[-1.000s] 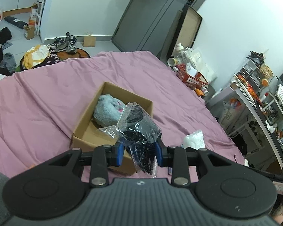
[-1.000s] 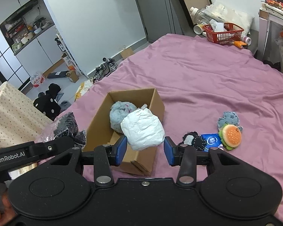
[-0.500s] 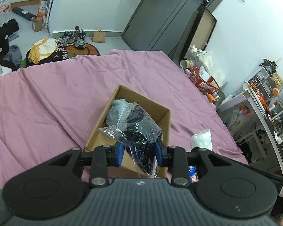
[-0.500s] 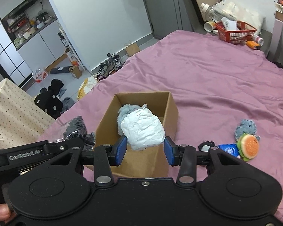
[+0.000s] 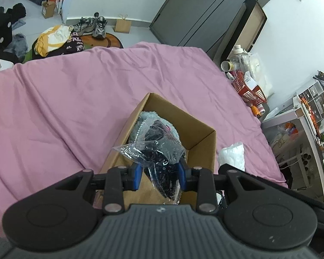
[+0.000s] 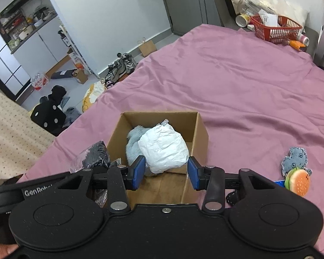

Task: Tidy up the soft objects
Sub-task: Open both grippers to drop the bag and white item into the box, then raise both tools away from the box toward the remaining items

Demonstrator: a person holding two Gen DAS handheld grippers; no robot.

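left gripper (image 5: 159, 172) fingers clenched on clear plastic bag of dark fabric (image 5: 159, 153), right gripper (image 6: 165, 171) fingers grasping white crinkled soft bundle (image 6: 164, 147), both above open brown cardboard box (image 6: 202, 129) at frame centre

Each matte black plastic gripper (image 6: 165, 172) (image 5: 159, 173) has blue finger pads (image 6: 138, 171), silver round screws and two round discs; one bears white "GenRob" lettering.

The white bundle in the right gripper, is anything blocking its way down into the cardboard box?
Partly. The white bundle hangs over the open cardboard box, where a fluffy blue-grey toy already fills the left side. The floor to the right looks bare, so it should fit there.
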